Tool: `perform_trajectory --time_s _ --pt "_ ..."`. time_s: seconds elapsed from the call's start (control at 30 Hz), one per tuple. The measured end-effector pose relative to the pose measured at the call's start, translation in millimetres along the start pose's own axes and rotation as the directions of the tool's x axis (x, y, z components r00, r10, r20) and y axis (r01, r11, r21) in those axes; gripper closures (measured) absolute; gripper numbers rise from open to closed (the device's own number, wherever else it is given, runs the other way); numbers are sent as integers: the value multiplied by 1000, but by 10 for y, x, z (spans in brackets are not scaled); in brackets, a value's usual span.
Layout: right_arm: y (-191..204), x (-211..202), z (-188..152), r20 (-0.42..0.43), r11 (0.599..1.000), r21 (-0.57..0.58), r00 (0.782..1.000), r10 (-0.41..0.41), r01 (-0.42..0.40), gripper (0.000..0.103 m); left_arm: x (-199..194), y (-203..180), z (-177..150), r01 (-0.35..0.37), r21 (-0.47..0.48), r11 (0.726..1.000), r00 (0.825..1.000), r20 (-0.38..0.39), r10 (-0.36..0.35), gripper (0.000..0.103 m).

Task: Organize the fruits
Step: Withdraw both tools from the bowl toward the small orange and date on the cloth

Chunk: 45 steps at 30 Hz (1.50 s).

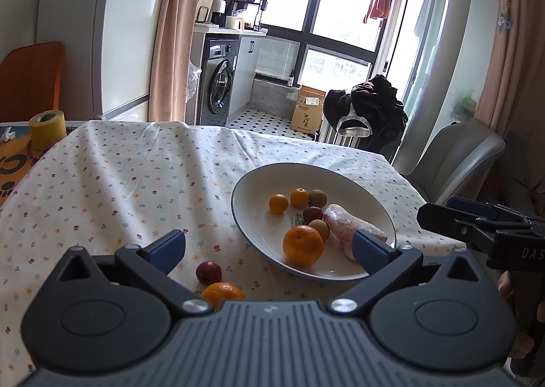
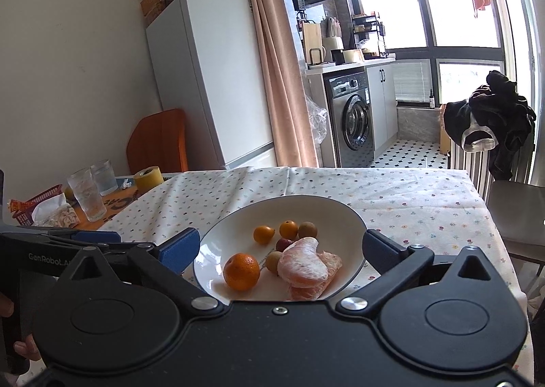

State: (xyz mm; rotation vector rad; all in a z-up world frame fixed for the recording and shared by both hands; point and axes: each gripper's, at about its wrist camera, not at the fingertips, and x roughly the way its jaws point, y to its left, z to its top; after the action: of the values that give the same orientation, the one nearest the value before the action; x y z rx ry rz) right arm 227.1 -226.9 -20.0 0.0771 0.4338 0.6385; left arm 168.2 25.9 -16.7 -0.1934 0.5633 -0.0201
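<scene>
We hold both grippers spread and empty: the left gripper (image 1: 269,252) hovers near the tangerine (image 1: 222,292) and red fruit (image 1: 208,272) lying loose on the tablecloth (image 1: 119,182), just left of the plate (image 1: 253,179), likely next; the right gripper (image 2: 281,251) waits.

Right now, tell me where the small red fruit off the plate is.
In the left wrist view, the small red fruit lies on the tablecloth, left of the plate, beside a loose orange.

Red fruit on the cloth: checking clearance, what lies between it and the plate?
Only bare tablecloth separates the red fruit and plate, in the left wrist view.
</scene>
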Motion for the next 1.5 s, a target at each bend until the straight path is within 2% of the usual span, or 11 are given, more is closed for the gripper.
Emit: perform_trajectory --time_s 0.3,0.5,0.97,1.17,1.33,1.5 --pt "29 -77 -47 1 1000 12 1000 0 0 0 -120 68 -63 -4 -17 1000 1000 21 5 0" --pt "75 -103 -67 -25 1000 11 999 28 -28 0 -165 124 -113 5 -28 1000 1000 4 -5 0" --pt "139 -100 -185 -71 999 27 996 48 -46 1 -255 296 -245 -49 -40 998 999 -6 49 0" --pt "231 -68 -232 -92 997 9 993 76 -76 5 -256 360 -310 -43 -40 998 999 -5 43 3" --pt "280 -7 -263 -115 996 10 989 93 -93 12 -199 370 -370 -36 -39 999 999 -15 35 12" --pt "315 48 -303 -137 994 8 984 111 -111 19 -85 361 -398 -24 -35 999 999 -37 23 29"
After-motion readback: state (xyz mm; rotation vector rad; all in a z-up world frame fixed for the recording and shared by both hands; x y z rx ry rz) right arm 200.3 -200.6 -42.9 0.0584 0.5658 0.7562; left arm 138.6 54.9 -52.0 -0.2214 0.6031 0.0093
